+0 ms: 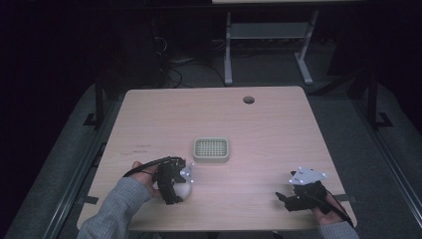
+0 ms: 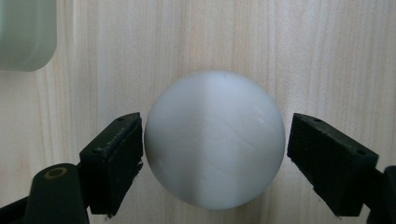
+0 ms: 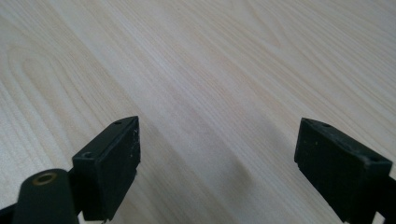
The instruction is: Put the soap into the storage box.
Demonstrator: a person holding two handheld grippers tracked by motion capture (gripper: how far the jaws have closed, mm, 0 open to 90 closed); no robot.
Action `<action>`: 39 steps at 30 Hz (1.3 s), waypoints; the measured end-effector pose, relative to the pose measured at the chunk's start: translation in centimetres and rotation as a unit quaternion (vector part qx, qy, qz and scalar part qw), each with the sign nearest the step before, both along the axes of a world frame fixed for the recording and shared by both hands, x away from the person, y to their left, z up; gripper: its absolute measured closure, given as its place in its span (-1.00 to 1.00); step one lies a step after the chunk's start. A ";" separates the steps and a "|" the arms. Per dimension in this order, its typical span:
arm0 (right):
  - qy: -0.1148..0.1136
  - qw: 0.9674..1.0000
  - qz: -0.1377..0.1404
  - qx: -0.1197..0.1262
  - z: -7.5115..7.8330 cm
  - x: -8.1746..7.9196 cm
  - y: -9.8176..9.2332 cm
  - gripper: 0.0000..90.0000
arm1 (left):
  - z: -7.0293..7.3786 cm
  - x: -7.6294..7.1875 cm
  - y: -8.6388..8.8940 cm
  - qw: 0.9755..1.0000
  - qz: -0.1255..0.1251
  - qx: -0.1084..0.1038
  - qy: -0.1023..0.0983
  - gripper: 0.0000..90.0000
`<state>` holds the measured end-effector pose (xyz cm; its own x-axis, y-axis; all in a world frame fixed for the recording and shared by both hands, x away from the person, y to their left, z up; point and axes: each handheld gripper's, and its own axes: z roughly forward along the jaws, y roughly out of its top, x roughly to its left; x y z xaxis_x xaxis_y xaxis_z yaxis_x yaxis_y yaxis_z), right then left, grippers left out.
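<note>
One white ball [image 2: 215, 140] sits between the left tool's [image 2: 215, 154] spread, non-gripping jaws; closing comes next, right tool [image 3: 217, 158] open, empty.

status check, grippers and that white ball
Left gripper open, jaws astride white ball, small gaps each side. Right gripper open, empty, over table. Basket nearby, path clear.
</note>
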<state>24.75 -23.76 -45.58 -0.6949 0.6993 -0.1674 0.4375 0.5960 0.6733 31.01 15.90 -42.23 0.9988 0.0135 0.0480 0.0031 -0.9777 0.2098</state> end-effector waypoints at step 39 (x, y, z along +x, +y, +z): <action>0.000 1.000 0.002 -0.002 0.0 0.0 0.0 -0.69 | -1.3 0.8 -0.4 0.999 -0.010 0.025 0.023 -0.51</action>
<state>24.74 -23.73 -45.57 -0.6979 0.6957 -0.1700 0.4350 0.6004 0.6711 31.79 15.51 -43.55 1.0000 -0.0073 0.0022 -0.0075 -0.9870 0.1608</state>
